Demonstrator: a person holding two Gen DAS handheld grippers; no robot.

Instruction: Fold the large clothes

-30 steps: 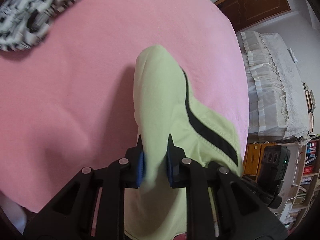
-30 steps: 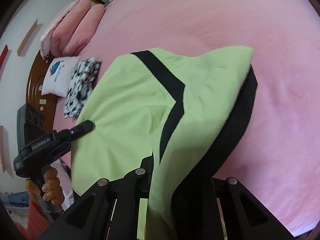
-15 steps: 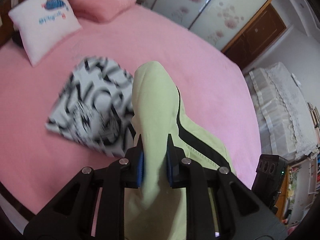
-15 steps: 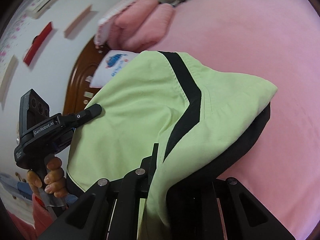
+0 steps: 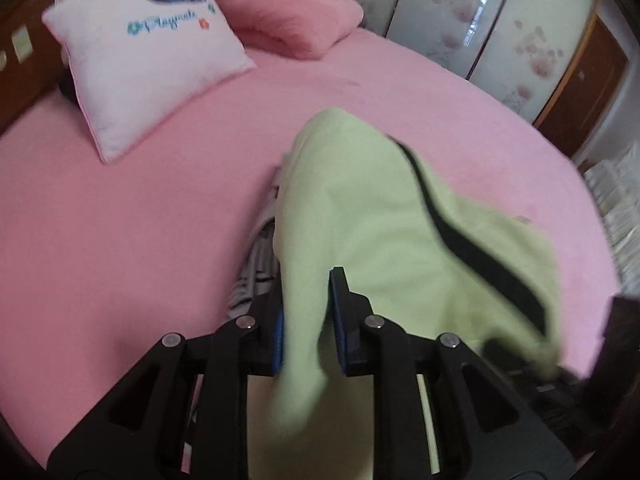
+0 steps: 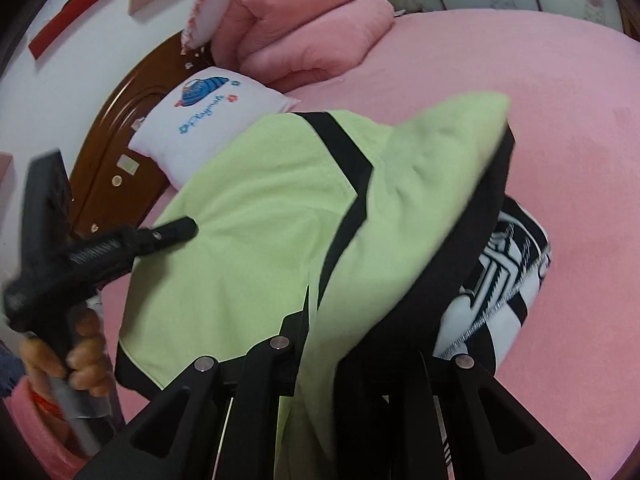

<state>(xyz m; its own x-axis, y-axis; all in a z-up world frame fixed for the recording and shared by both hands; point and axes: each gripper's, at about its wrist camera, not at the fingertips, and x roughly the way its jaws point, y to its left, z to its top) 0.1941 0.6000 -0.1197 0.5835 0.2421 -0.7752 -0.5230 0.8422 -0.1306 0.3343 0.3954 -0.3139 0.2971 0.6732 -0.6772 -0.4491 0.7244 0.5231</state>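
Soft lime-green garment (image 5: 372,216), black trim, pinched by both grippers, pink bedspread (image 5: 120,220)

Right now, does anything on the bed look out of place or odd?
Only one thing: a black-and-white patterned garment lies on the pink bed directly beneath the green garment held up by both grippers, so it sits where the green one might land.

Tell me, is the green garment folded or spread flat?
Folded. The green garment hangs doubled over between the left gripper and right gripper, held above the bed.
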